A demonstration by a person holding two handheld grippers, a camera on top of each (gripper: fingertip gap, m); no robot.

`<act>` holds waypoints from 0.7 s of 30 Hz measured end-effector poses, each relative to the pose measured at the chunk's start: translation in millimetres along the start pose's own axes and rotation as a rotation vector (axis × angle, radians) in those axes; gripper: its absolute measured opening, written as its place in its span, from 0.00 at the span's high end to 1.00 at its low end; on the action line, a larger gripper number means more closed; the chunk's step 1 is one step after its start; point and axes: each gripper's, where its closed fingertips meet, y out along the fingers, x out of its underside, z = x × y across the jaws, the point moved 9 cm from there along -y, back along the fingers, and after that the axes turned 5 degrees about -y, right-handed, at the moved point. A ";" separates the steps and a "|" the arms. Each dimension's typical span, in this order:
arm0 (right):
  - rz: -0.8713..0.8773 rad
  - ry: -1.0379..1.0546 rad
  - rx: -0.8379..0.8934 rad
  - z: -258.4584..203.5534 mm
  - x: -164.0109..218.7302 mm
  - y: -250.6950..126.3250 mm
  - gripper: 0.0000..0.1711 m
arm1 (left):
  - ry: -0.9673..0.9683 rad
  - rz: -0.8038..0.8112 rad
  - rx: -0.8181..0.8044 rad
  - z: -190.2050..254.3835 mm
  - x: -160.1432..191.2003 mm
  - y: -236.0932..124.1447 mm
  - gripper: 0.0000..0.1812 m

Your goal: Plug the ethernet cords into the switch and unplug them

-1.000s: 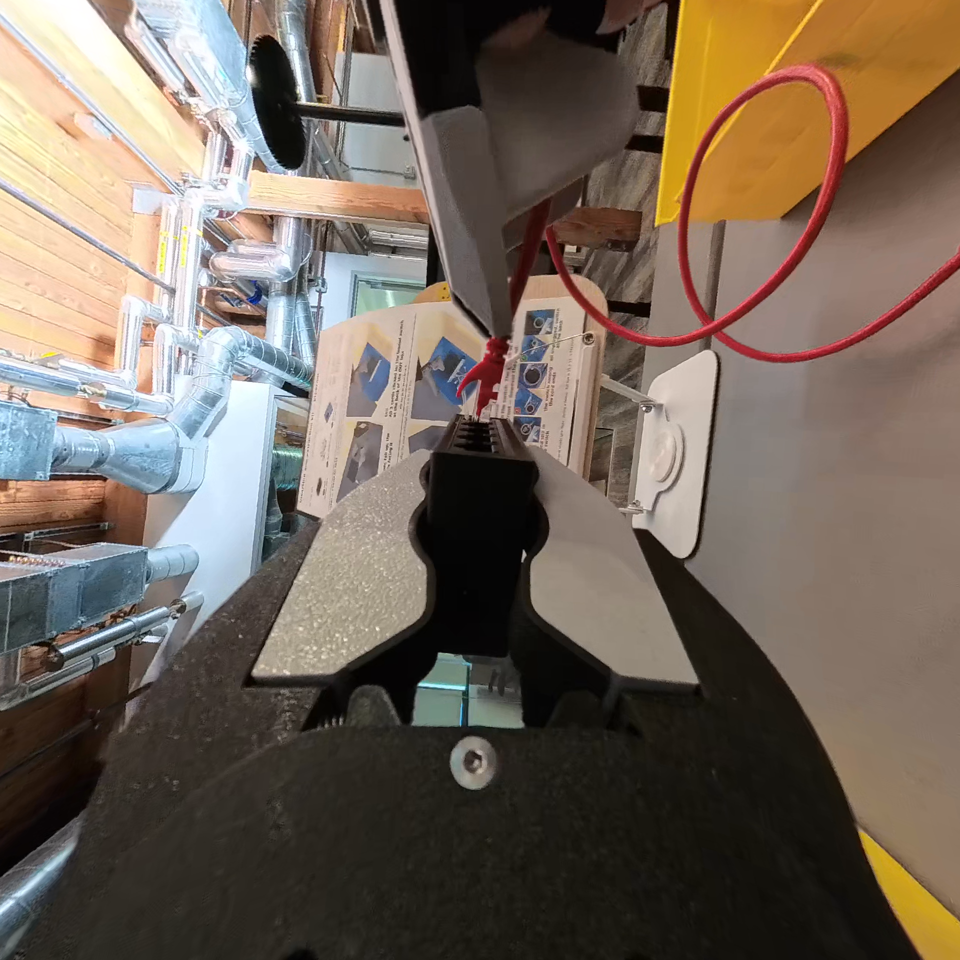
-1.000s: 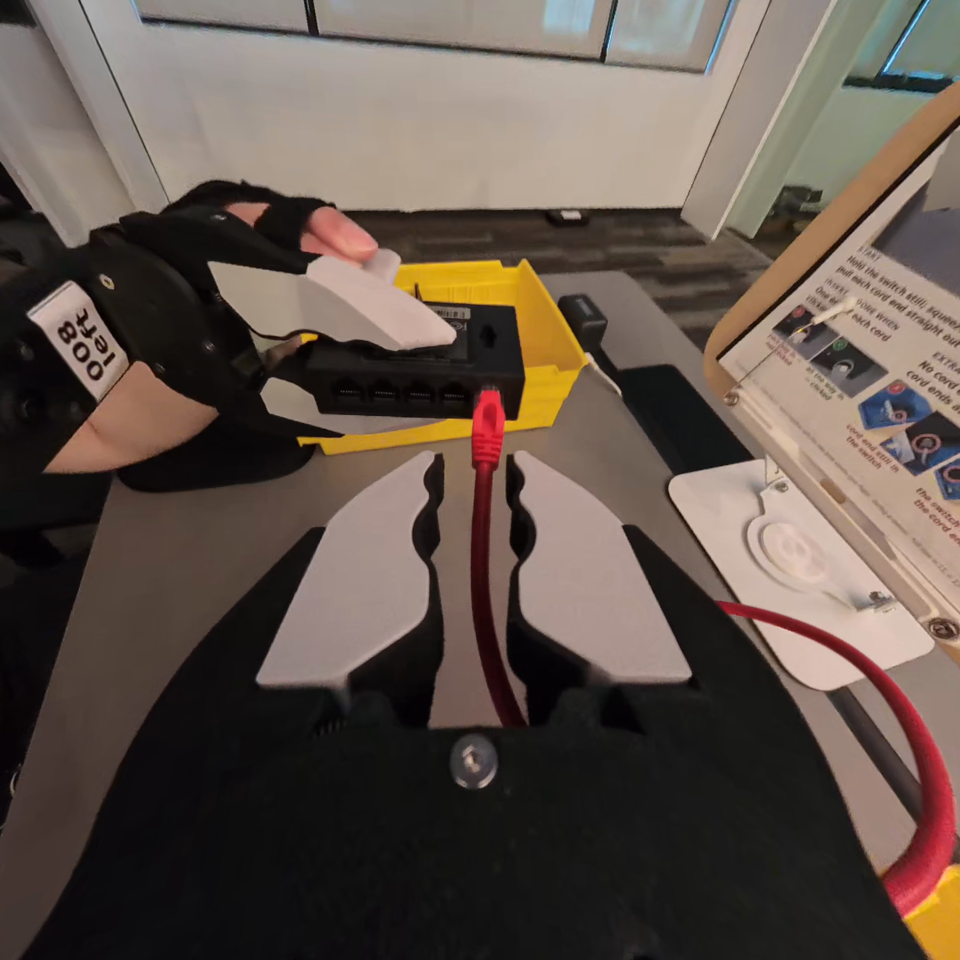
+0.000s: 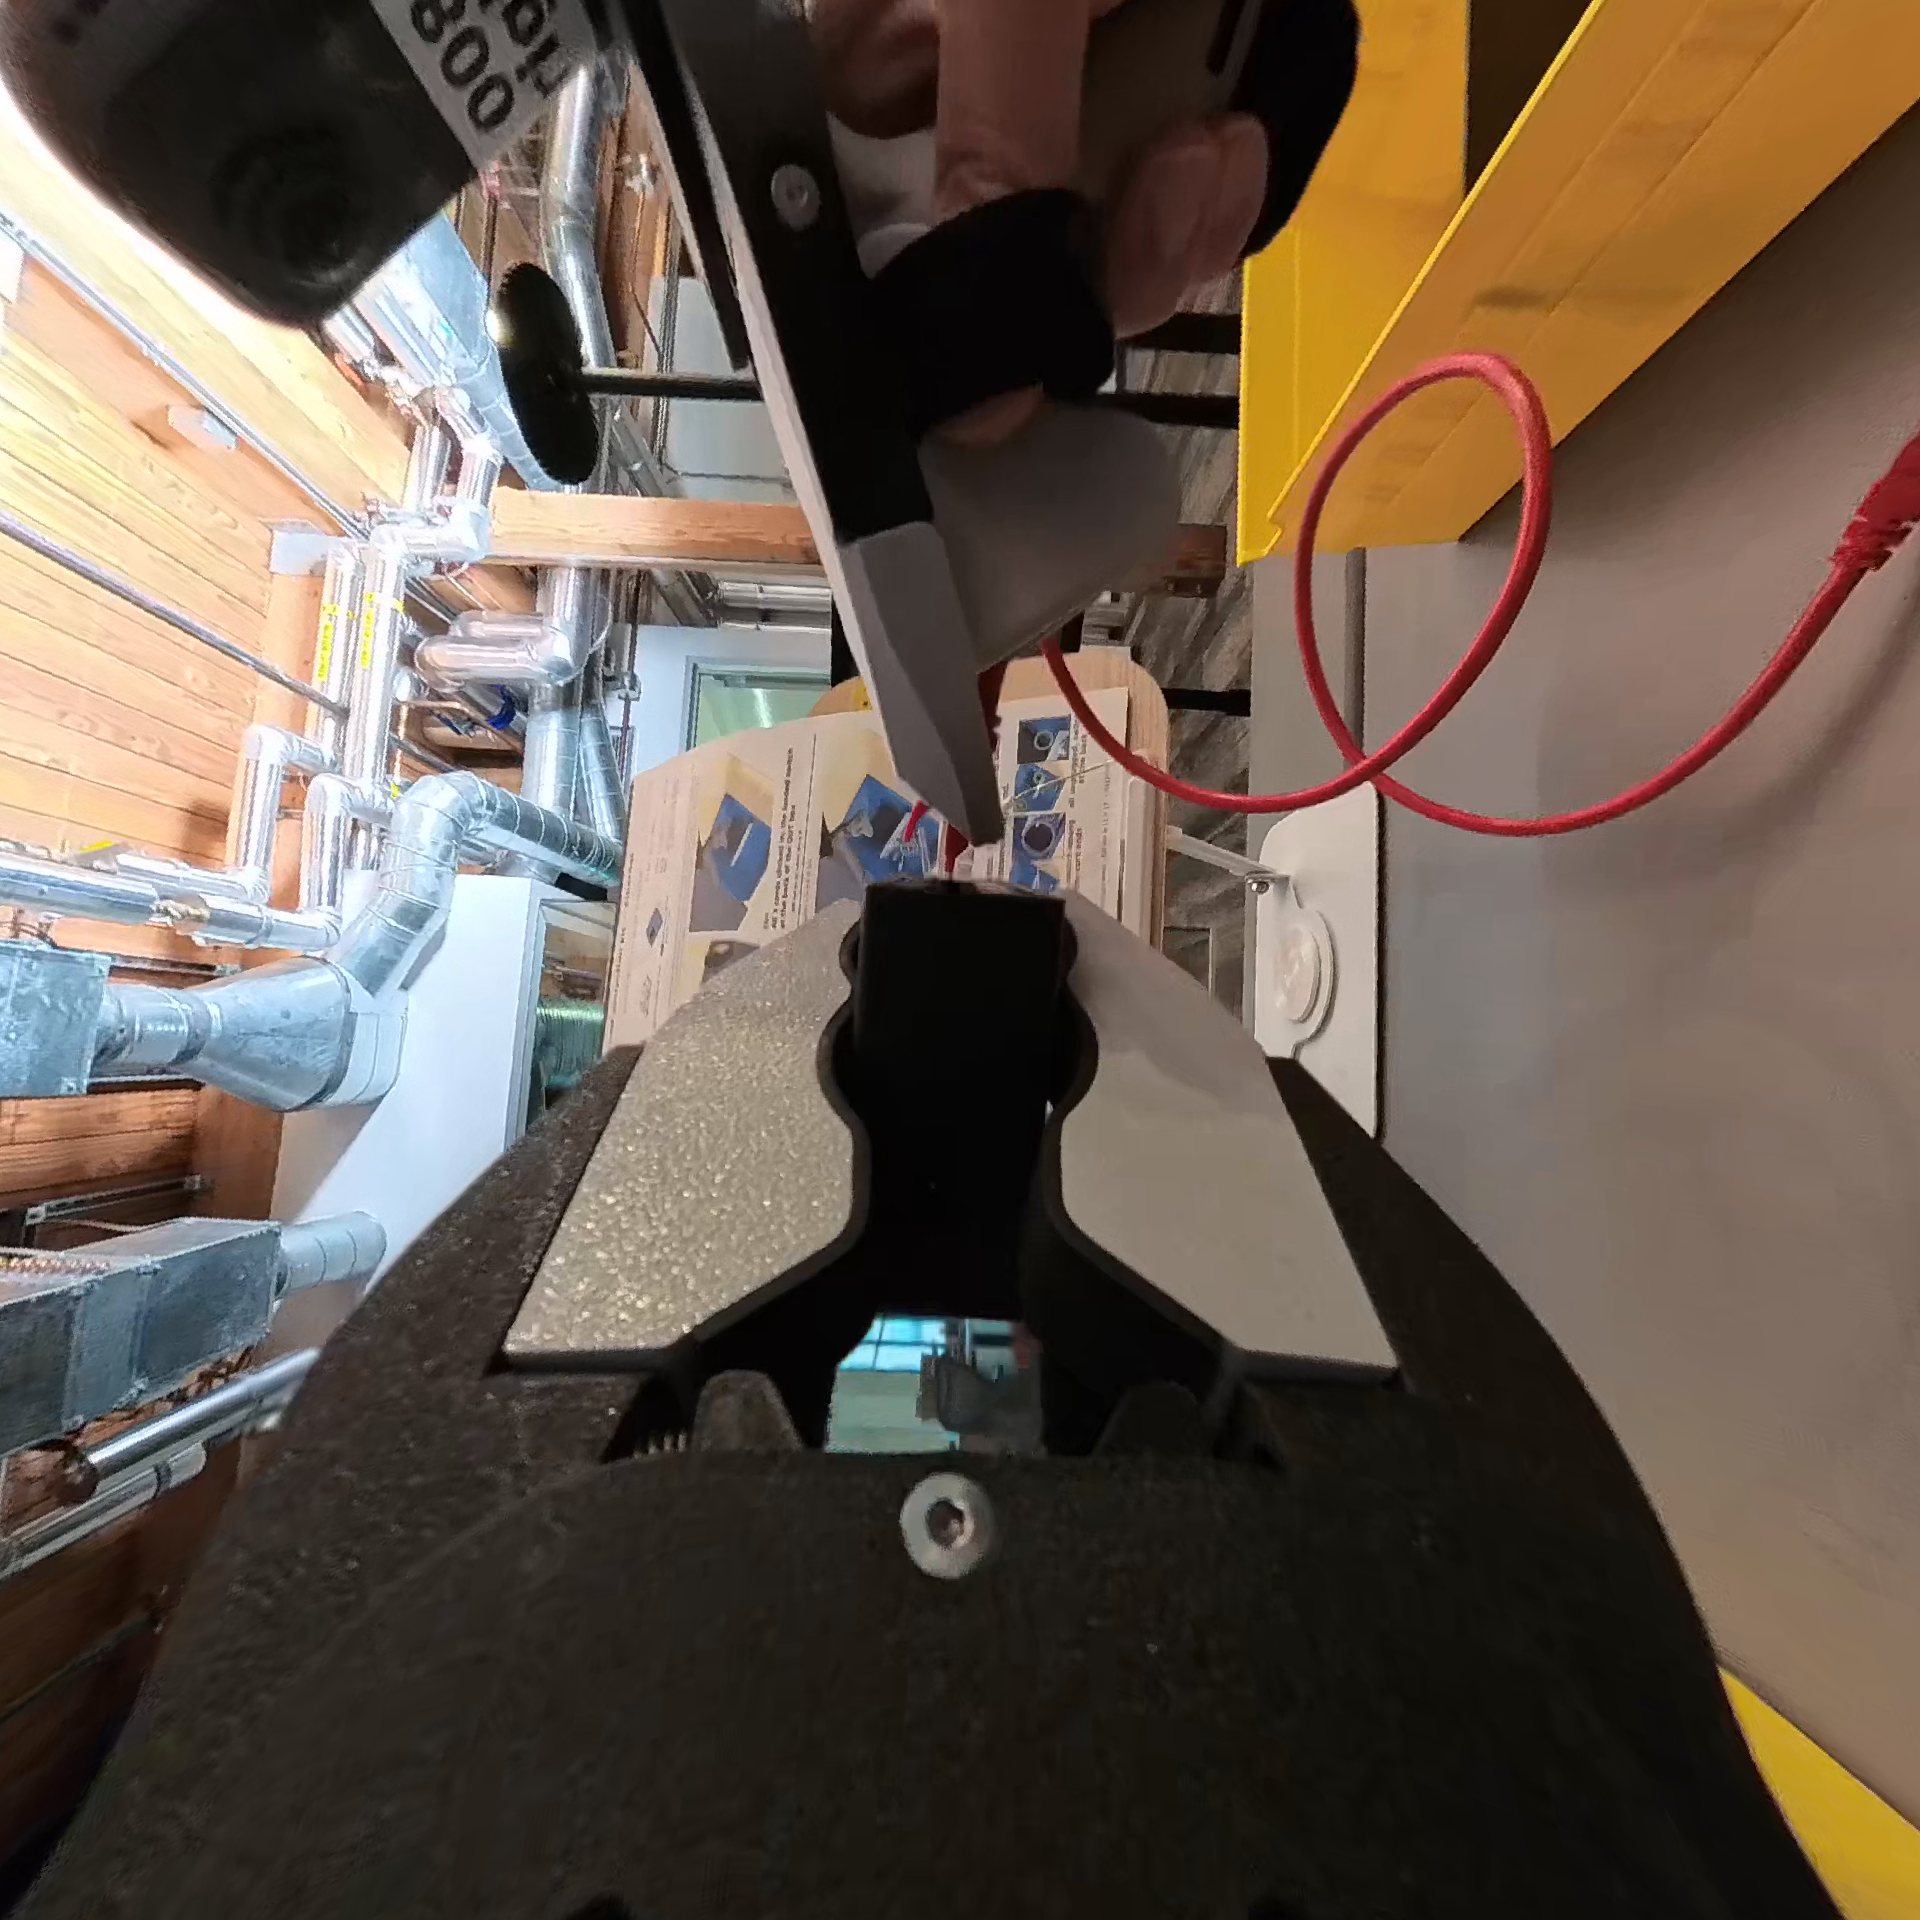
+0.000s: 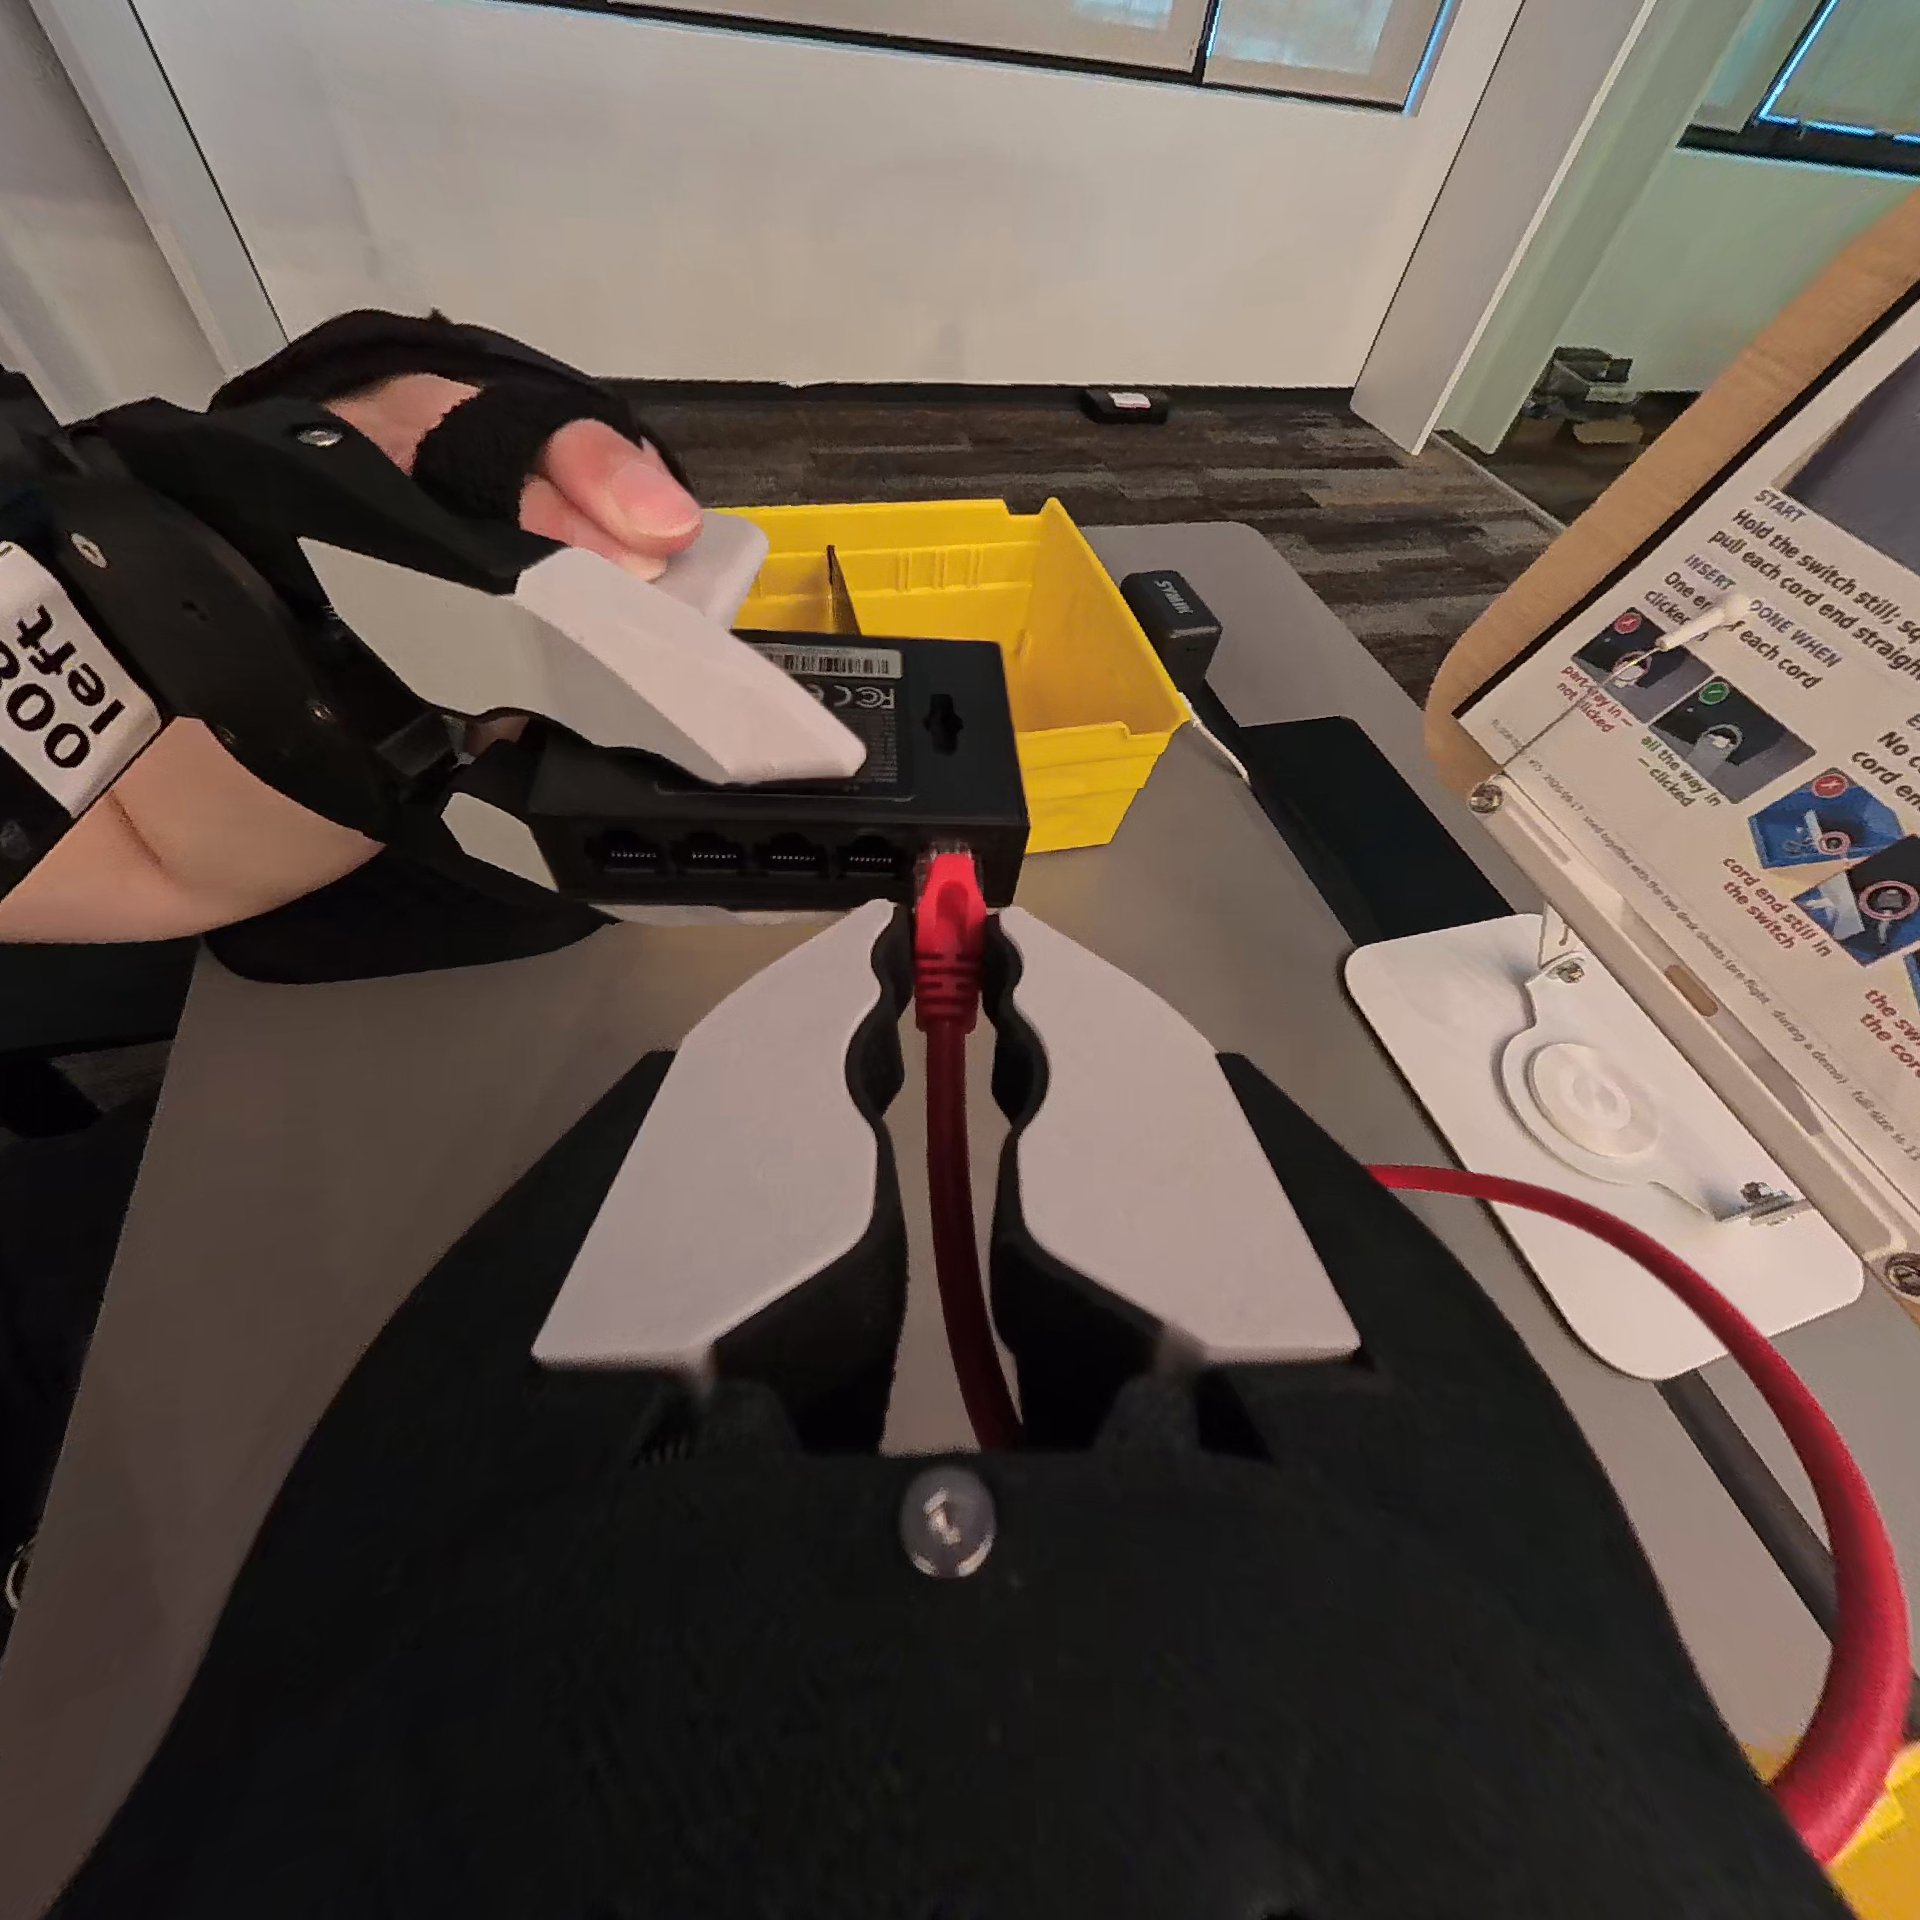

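Observation:
My left gripper (image 3: 961, 914) is shut on the black switch (image 3: 961, 1039) and holds it above the grey table. In the right wrist view the switch (image 4: 790, 821) faces me with its row of ports, held flat between the left gripper's fingers (image 4: 665, 675). A red plug (image 4: 945, 966) sits in the rightmost port. My right gripper (image 4: 948, 920) is shut on this plug, its tips almost touching the switch. The red cord (image 4: 961, 1247) runs back between my fingers. In the left wrist view the cord (image 3: 1455, 790) loops on the table, and its other plug (image 3: 1881, 530) lies there.
A yellow bin (image 4: 1039, 644) stands just behind the switch. An instruction board (image 4: 1714, 727) on a white base (image 4: 1558, 1122) stands at the right. A small black device (image 4: 1169, 613) lies beside the bin. The grey table (image 4: 416, 1143) reaches to the left. Less than 4 cm separates the two grippers' tips.
My right gripper has slid forward along the red cord to the plug and its fingers have narrowed onto it. The left gripper still holds the switch.

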 end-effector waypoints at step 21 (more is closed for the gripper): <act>0.474 -0.015 0.270 -20.3 -3.2 13.2 0.92 | -0.264 -0.010 -0.184 -33.0 -1.2 -10.0 0.61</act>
